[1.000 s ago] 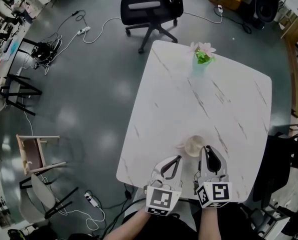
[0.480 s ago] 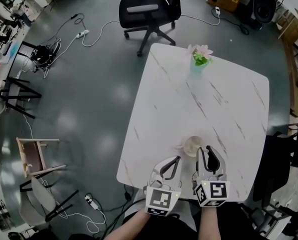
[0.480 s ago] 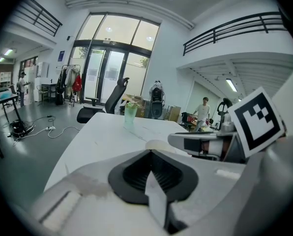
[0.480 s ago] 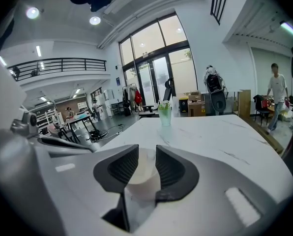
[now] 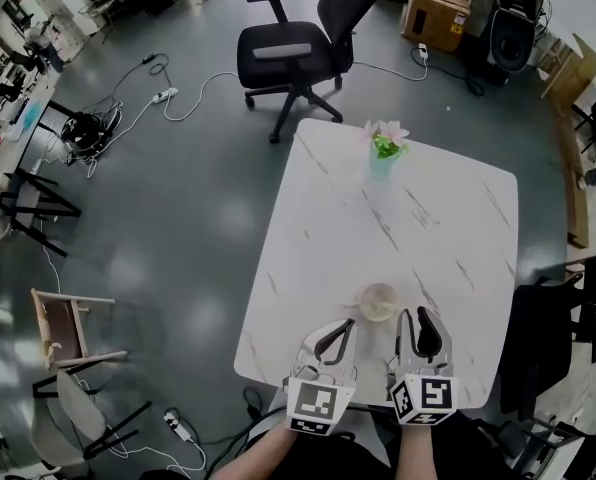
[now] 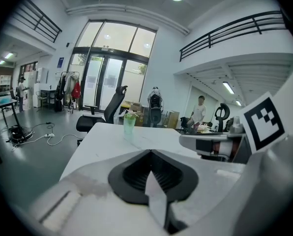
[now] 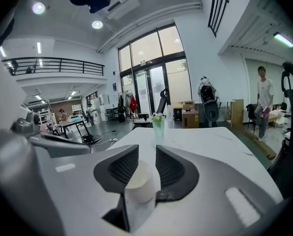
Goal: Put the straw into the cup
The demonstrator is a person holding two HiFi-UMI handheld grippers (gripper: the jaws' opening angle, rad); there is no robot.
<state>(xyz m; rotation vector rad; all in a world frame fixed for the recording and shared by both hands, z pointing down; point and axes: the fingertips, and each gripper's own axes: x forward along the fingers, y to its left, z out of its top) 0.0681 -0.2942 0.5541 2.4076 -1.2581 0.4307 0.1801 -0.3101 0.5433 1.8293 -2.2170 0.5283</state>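
Flooring of dull grey (image 5: 178, 218) takes up most of the room, with cables (image 5: 178, 78) trailing across it on the far left. On it stands a white table (image 5: 428, 218) veined like marble, the biggest piece of furniture here. Beyond its far edge is a black office chair (image 5: 288, 53), turned partly away. A cardboard box (image 5: 433, 18) sits on the floor further back. A small wooden chair (image 5: 68, 323) stands well apart on the left.

At the near edge of the table the person holds both tools side by side, each pointing away and slightly down. The left gripper (image 5: 340, 326) has its jaws pressed together at the tips, and nothing is caught in them. The right gripper (image 5: 418, 318) is letting go. Its jaws are spreading, with a clear gap between the ribbed pads. Low in that gap, its own view shows a pale round shape that looks like the cup, and the pads do not press on it.

A greenish vase (image 5: 382, 158) of pink flowers stands near the table's far edge, well away from the tools. The cup (image 5: 378, 301) sits upright just ahead of the two grippers, a little left of the right one's tips. The straw is too small for me to pick out with any certainty.
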